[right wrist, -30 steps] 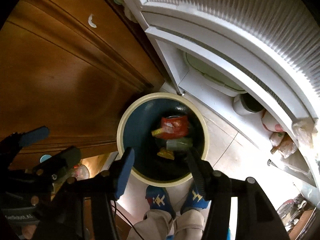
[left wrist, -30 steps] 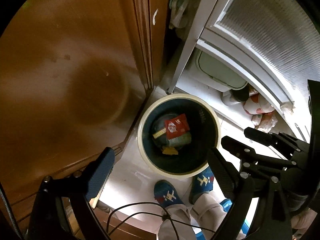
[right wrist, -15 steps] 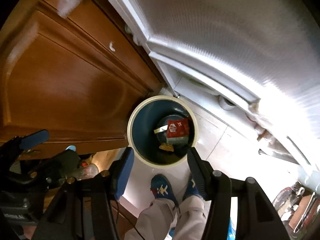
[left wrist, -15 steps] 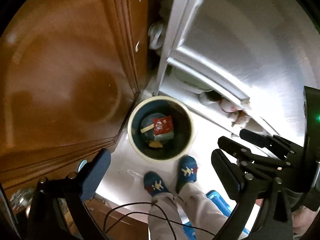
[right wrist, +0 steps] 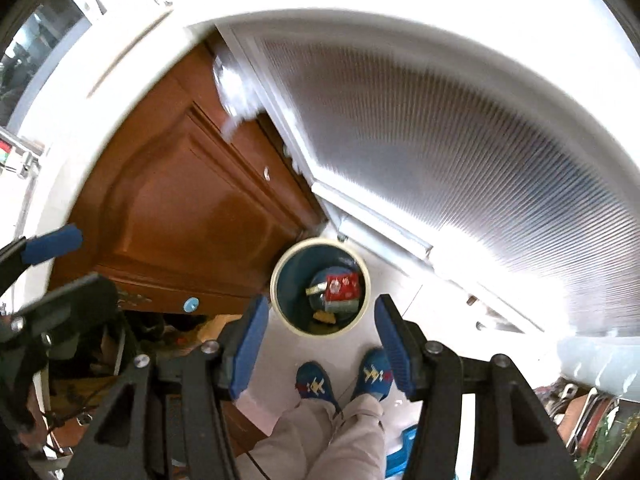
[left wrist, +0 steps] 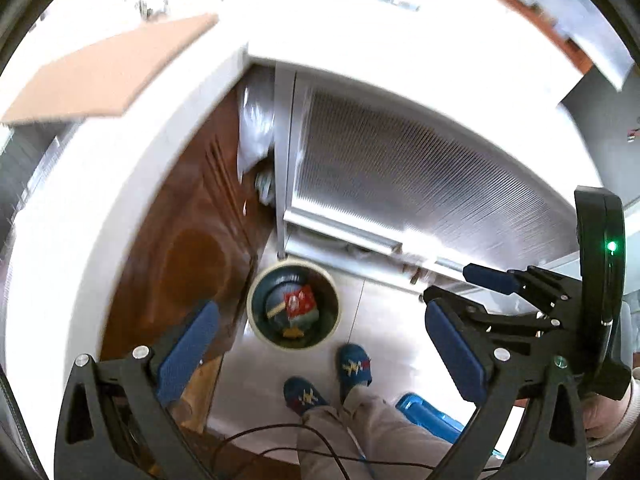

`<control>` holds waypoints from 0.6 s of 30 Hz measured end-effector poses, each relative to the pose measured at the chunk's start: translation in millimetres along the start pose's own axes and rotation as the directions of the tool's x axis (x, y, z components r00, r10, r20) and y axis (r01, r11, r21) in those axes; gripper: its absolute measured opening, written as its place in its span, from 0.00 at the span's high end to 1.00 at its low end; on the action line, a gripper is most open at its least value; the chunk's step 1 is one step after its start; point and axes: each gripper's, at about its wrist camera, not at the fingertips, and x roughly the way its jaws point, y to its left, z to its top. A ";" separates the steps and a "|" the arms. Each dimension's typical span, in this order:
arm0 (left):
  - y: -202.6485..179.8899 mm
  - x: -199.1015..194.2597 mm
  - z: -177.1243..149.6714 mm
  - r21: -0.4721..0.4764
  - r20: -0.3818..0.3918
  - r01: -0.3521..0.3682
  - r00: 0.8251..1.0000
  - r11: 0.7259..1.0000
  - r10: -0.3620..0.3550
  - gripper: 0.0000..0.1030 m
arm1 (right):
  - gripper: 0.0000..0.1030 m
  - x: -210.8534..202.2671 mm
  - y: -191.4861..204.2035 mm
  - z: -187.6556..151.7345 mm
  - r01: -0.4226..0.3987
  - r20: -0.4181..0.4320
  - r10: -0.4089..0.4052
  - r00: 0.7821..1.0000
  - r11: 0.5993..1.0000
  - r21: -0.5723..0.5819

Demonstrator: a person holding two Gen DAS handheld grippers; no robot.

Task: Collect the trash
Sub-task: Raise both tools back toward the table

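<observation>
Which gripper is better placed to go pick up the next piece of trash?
Either: the left gripper and the right gripper both hang empty above the trash bin. Left has a slight edge, with wider jaws.

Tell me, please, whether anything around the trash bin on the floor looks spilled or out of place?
Nothing stands out. The trash bin stands upright by the wooden cabinet, and the red wrapper and other scraps lie inside it; no litter shows on the floor around it.

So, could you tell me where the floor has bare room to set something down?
Bare tile lies right of the bin, between it and the door. Crowded: the bin touches the cabinet, slippers stand just below it, and a blue item lies beside them.
</observation>
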 end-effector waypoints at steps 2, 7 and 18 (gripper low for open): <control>-2.3 -19.9 7.2 0.013 0.035 0.011 0.999 1.000 -0.011 0.01 | 0.46 -23.3 3.9 4.5 0.009 0.045 -0.008 0.999 1.000 -0.013; -8.9 -62.5 23.3 0.061 0.115 0.032 0.993 0.998 -0.039 0.01 | 0.46 -70.9 16.6 16.5 0.029 0.144 -0.023 0.989 0.999 -0.035; -14.7 -136.4 58.5 0.143 0.294 0.027 0.953 0.989 -0.069 0.01 | 0.46 -151.9 34.4 47.5 0.061 0.347 -0.048 0.936 0.998 -0.026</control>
